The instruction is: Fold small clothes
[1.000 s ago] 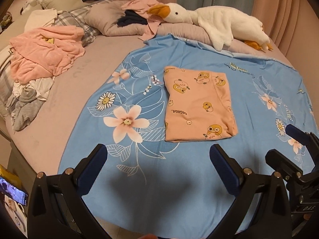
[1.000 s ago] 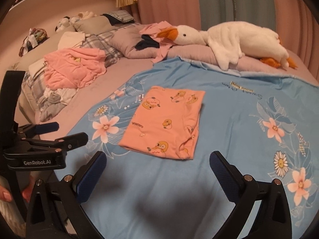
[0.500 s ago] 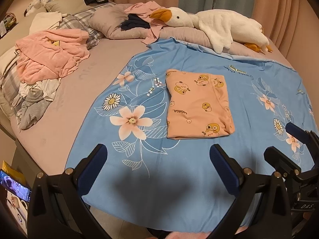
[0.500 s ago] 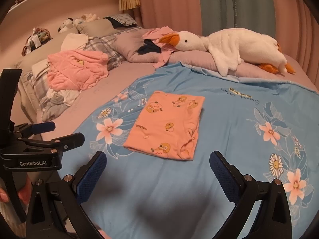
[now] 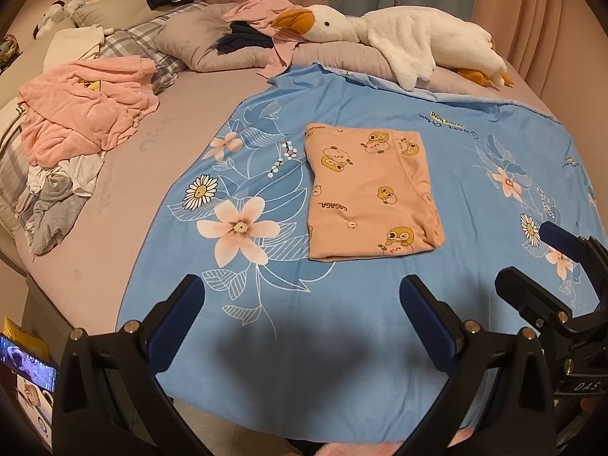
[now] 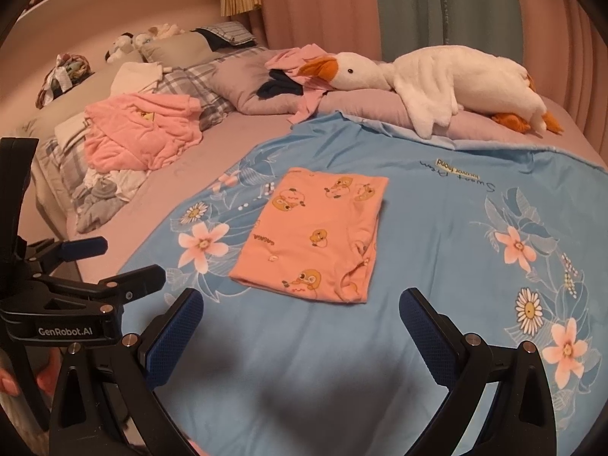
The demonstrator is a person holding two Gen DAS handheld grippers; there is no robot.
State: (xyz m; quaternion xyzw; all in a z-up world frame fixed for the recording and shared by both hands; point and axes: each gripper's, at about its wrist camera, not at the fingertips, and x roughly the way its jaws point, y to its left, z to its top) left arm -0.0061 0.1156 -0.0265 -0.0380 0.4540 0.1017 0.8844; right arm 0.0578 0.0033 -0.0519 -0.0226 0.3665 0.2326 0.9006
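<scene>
My fingers [image 5: 182, 319] are black with dark blue pads, and beyond them the folded garment [image 5: 370, 193] is peach-orange with yellow-brown cartoon ducks. It lies on a sky-blue sheet [image 5: 342, 323] printed with pale pink flowers, white daisies and white-outlined leaves. Further off are a white plush goose [image 5: 399, 34] with an orange beak, a salmon-pink heap of clothes [image 5: 83, 110] and a grey plaid pillow [image 5: 129, 41].

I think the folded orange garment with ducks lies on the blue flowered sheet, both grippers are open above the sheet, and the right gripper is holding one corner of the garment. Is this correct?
Not quite. The right gripper holds nothing: in the right wrist view it is open and short of the folded orange garment. The rest stands: the garment lies on the blue flowered sheet, and the left gripper is open too.
</scene>
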